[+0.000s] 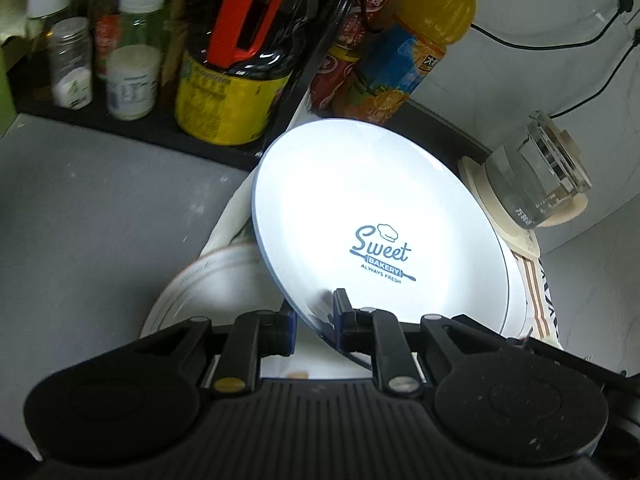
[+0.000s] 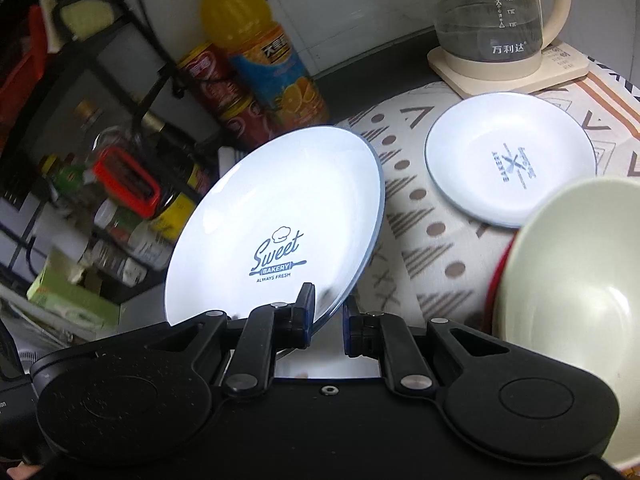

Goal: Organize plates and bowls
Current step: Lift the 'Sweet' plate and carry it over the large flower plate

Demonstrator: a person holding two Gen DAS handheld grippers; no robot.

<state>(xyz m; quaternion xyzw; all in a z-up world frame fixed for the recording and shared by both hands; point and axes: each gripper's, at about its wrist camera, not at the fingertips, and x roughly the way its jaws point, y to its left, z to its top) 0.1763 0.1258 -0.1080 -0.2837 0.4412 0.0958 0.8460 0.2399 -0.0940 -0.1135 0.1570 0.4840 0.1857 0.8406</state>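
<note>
Both your left hand-held gripper (image 1: 314,322) and right hand-held gripper (image 2: 328,320) clench Sweet Bakery plates (image 1: 372,216); small plate (image 2: 510,158) and green bowl (image 2: 576,300) remain unstacked.

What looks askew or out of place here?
The left gripper and right gripper each pinch a plate by its rim, steeply tilted, not flat. The bowl also leans on its side. No spills or chips show.

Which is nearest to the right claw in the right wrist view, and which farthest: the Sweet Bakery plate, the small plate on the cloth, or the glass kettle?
1. Sweet Bakery plate: its rim sits between the right claw fingers.
2. Small plate: flat on the cloth, ahead and right.
3. Glass kettle: on its base at the back right.
</note>
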